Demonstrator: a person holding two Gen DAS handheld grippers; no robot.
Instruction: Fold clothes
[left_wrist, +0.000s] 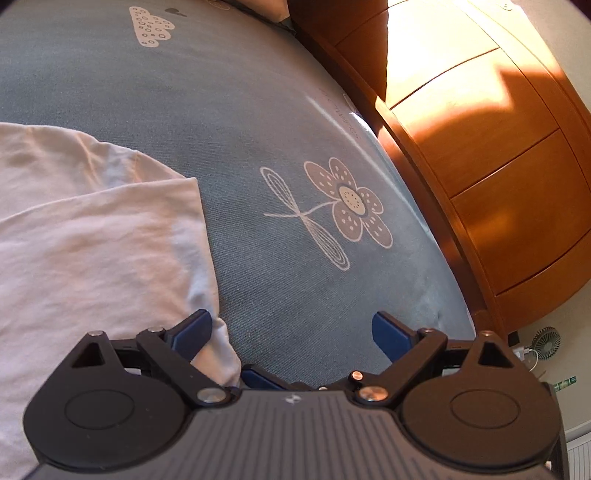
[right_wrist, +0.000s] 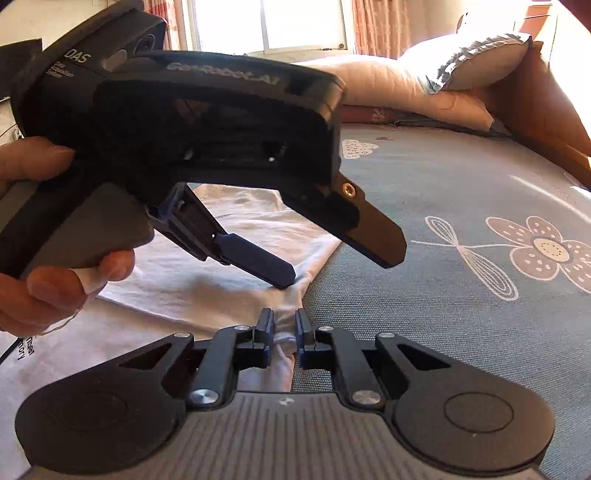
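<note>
Hovering over the shirt (left_wrist: 92, 240) corner on the blue bedspread (left_wrist: 277, 110), the left gripper (left_wrist: 291, 332) stood wide open, its left pad touching soft white cotton. In the right view, the right gripper (right_wrist: 285, 325) pinched that limp corner; lifting both evenly should keep the fold crisp.

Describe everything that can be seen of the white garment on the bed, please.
The white garment looks like thin cotton, probably a T-shirt, lying mostly flat and partly folded on the blue-grey bedcover. Dark print shows near one edge. The right gripper pinches a bunched corner; one finger of the open left gripper touches the cloth.
</note>
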